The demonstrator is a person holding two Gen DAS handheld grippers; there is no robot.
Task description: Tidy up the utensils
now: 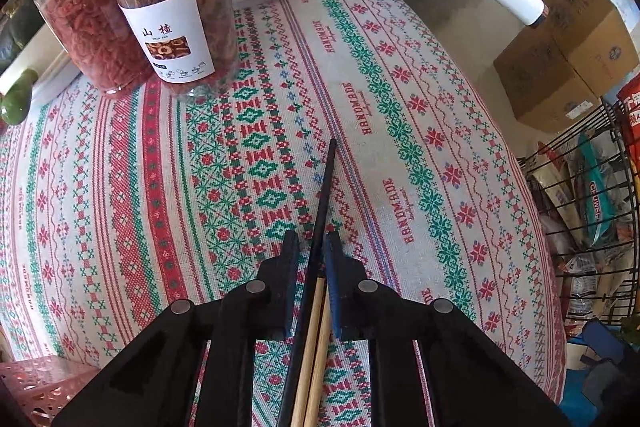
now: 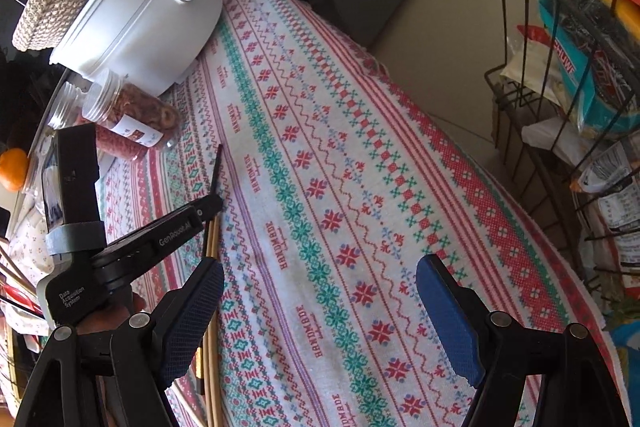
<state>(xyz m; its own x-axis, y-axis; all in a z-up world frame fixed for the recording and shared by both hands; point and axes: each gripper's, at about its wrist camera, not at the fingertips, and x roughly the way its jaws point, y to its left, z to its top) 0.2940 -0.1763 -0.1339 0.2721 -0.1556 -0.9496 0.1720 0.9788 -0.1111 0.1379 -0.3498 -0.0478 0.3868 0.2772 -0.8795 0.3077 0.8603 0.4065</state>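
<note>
A black chopstick (image 1: 326,183) and a pair of wooden chopsticks (image 1: 317,311) lie together on the patterned tablecloth (image 1: 400,155). My left gripper (image 1: 311,243) points steeply down at them, its jaws drawn narrow around the bundle and pressing on it. In the right wrist view the left gripper (image 2: 214,205) sits over the same wooden chopsticks (image 2: 214,239), with the black chopstick tip (image 2: 218,159) sticking out beyond it. My right gripper (image 2: 320,267) hovers to the right of them, open wide, with only cloth between its blue pads (image 2: 444,307).
A white pot (image 2: 136,23) with a long handle stands at the table's far end, with two jars (image 1: 172,15) of dried food beside it. A black wire rack (image 2: 560,75) full of packets stands off the table's right edge. A pink perforated basket (image 1: 40,387) shows at the near left.
</note>
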